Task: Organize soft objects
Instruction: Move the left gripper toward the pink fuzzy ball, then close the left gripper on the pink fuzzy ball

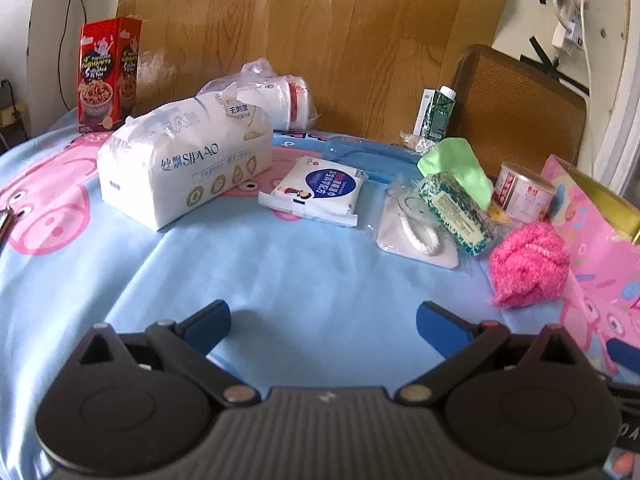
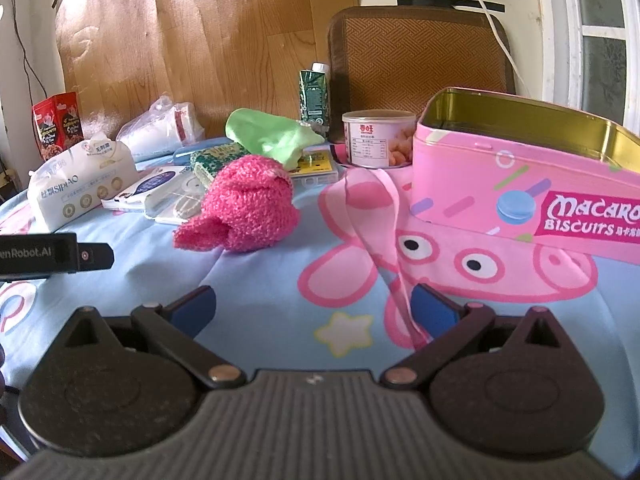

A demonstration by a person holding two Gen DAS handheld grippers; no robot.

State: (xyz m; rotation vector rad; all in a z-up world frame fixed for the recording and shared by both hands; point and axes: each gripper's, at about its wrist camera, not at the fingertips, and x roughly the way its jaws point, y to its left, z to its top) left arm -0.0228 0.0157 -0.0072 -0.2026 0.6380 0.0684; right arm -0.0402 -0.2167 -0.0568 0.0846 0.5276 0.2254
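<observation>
A fuzzy pink knitted item (image 1: 528,266) (image 2: 244,206) lies on the blue cartoon cloth beside an open pink biscuit tin (image 2: 520,168) (image 1: 592,216). A green cloth (image 1: 460,164) (image 2: 276,138) is draped behind it. A big white tissue pack (image 1: 180,164) (image 2: 76,188), a small wipes pack (image 1: 316,190) (image 2: 144,192) and a bagged white mask (image 1: 416,228) (image 2: 180,204) lie to the left. My left gripper (image 1: 323,320) is open over bare cloth, well short of them. My right gripper (image 2: 314,306) is open too, with nothing between its fingers.
A red snack box (image 1: 108,74) (image 2: 58,126), a bag of white cups (image 1: 280,96), a green carton (image 1: 438,112) (image 2: 314,96), a pink can (image 1: 522,196) (image 2: 378,138) and a green patterned packet (image 1: 456,212) stand among the soft things. A woven chair back (image 2: 416,56) rises behind the table.
</observation>
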